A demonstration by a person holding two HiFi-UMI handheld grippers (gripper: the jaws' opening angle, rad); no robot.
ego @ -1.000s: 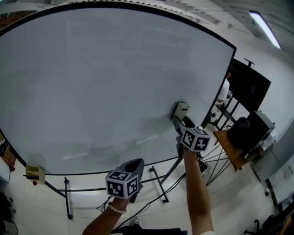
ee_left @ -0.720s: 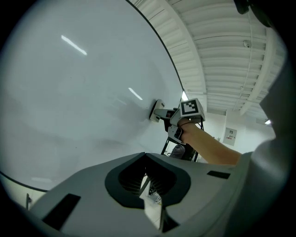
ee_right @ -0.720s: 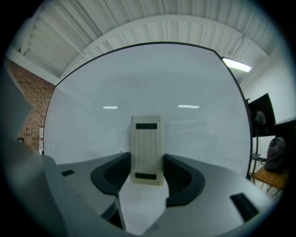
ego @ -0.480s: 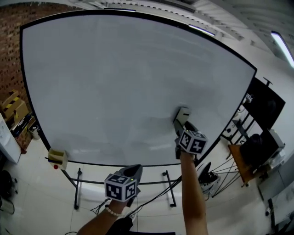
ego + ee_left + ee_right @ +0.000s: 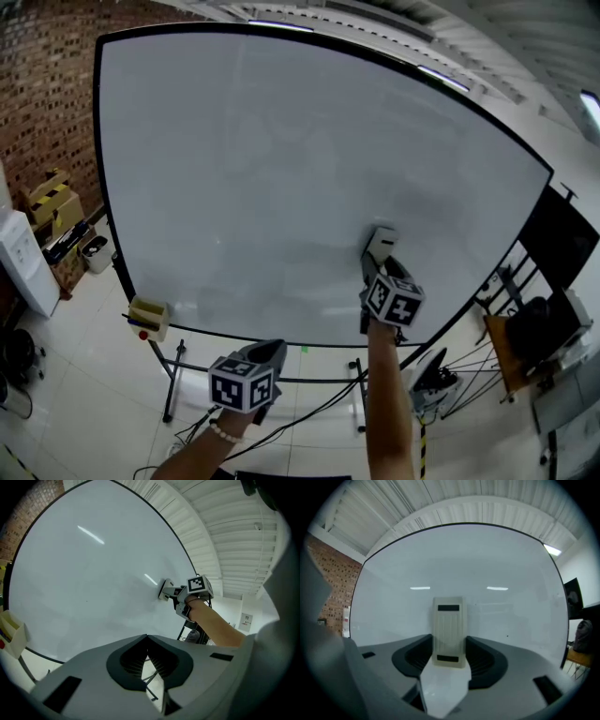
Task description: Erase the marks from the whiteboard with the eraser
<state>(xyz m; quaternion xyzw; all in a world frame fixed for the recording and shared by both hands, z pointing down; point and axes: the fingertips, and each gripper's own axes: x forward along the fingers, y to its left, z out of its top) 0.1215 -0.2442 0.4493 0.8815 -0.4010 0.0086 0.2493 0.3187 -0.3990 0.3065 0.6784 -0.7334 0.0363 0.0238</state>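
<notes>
My right gripper (image 5: 449, 663) squeezes the eraser (image 5: 449, 630) by its two long sides, flat on the whiteboard (image 5: 281, 169) near its bottom edge, toward the right. It looks light with a hard back, so I think a soft squeeze holds it. My left gripper (image 5: 147, 658) is closed on nothing.

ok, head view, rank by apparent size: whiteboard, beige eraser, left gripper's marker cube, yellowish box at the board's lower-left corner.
1. large white whiteboard
2. black-and-white marker cube, boosted by nearness to the camera
3. small yellowish box and beige plastic eraser: too alike to rank
</notes>
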